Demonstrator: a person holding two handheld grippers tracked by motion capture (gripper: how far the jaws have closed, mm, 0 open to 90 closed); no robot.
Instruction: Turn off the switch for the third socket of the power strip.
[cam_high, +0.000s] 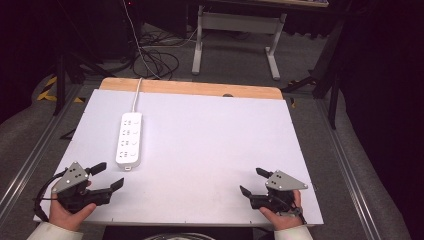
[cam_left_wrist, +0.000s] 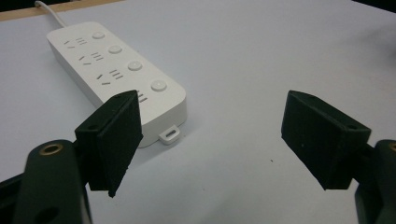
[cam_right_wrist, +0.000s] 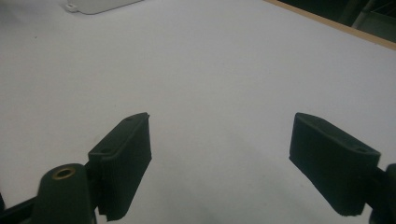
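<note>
White plastic power strip (cam_high: 129, 140) lies flat on my surface (cam_high: 210, 150) just ahead of left hand-held gripper (cam_high: 111, 176), both hand-held grippers wide open and empty; looks rigid, light, slick, so I'd pinch across its long sides.

A white table (cam_high: 210, 150) filled the centre of the frame, wooden strip (cam_high: 200, 89) along its far edge. Cables (cam_high: 155, 60) and a desk frame (cam_high: 235, 30) lay on the floor above.

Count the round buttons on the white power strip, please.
4. They run in a row along one long side of the power strip, one beside each socket group; the nearest is, the farthest.
</note>
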